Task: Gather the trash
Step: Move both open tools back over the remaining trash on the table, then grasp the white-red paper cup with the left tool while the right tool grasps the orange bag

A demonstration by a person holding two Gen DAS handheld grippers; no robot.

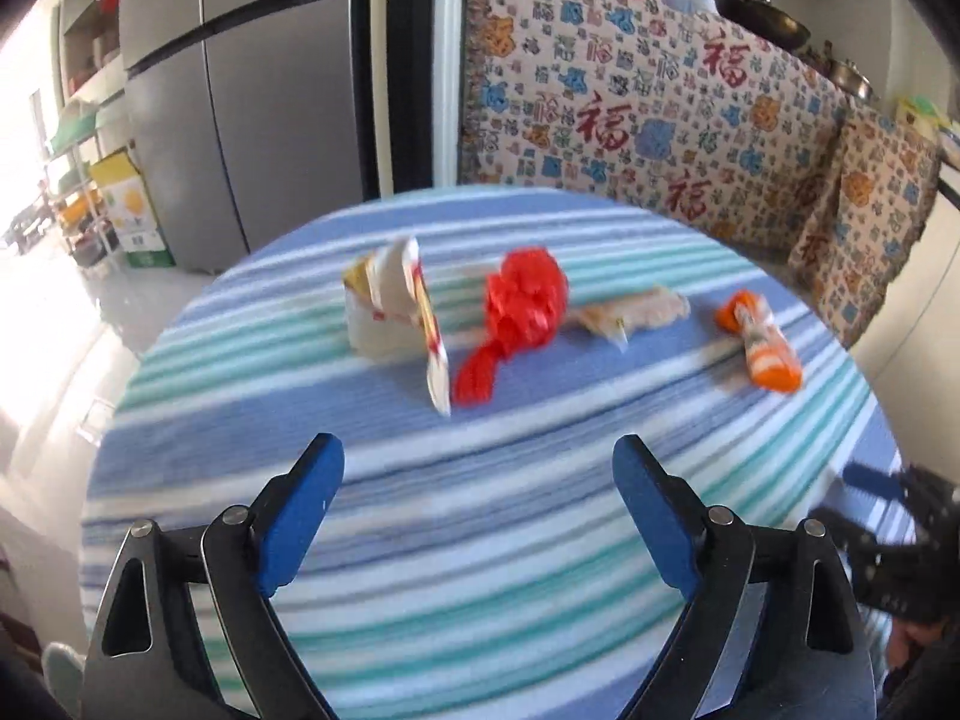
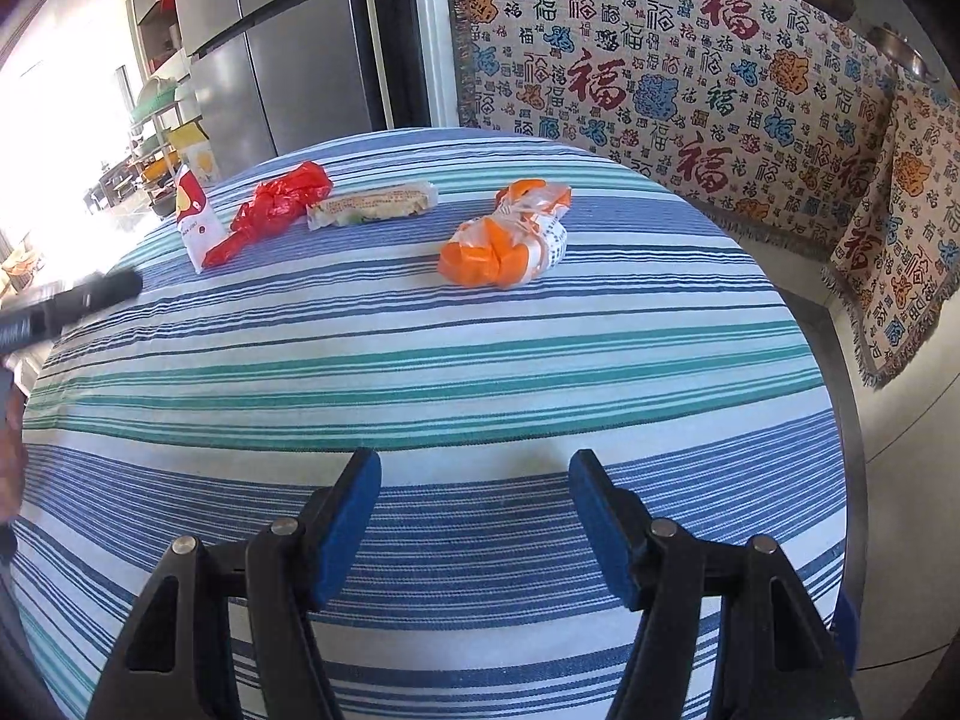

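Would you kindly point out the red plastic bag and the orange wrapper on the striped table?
red plastic bag (image 2: 277,204), right wrist view, on its crumpled middle.
orange wrapper (image 2: 504,243), right wrist view, on its orange body.

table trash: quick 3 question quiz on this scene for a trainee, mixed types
1. How many trash items lie on the striped tablecloth?
2. True or false: the right gripper holds the orange wrapper.
3. What lies directly beside the red plastic bag on its right in the right wrist view: A) clear food wrapper B) a cup C) a spoon

Key:
1. Four, counting the white paper bag.
2. False; its jaws are open and empty.
3. A
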